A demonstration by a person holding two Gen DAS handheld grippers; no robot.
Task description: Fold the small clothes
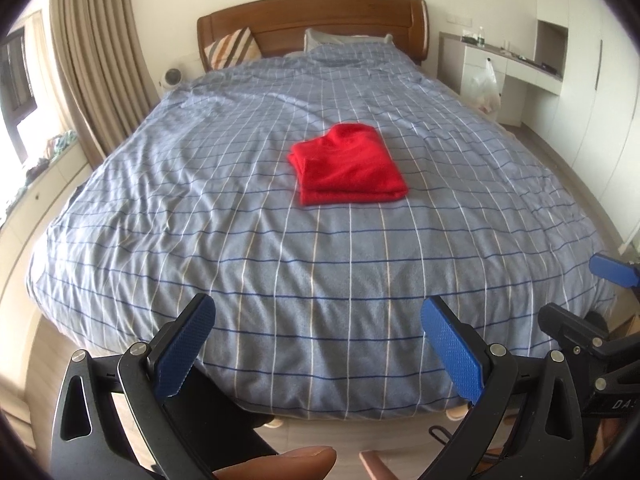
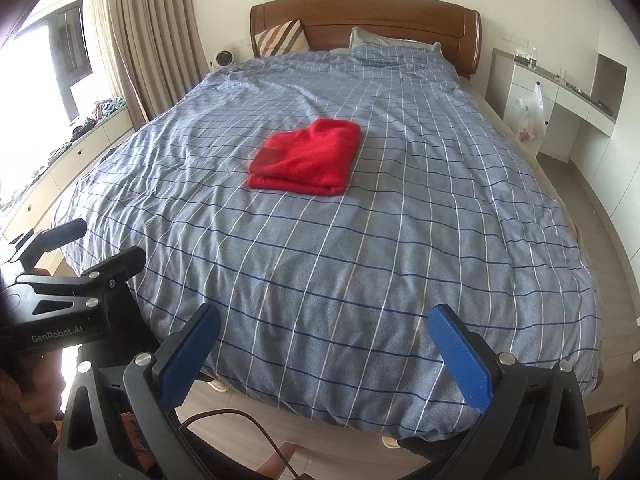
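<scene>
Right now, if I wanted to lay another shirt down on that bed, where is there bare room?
Nearly everywhere. The folded red garment sits alone mid-bed on the blue checked duvet. Free patches: the wide stretch between it and the foot edge, and both flanks. Crowded only at the wooden headboard, where pillows lie.

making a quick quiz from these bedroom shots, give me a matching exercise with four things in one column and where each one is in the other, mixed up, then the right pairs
Things:
1. red garment
2. striped cushion
3. plastic bag
4. left claw

Places or states:
A. hanging at the white desk right of the bed
B. open, empty, at the foot of the bed
C. folded, lying in the middle of the blue checked cover
D. leaning on the wooden headboard, left side

Pairs: 1-C, 2-D, 3-A, 4-B
</scene>
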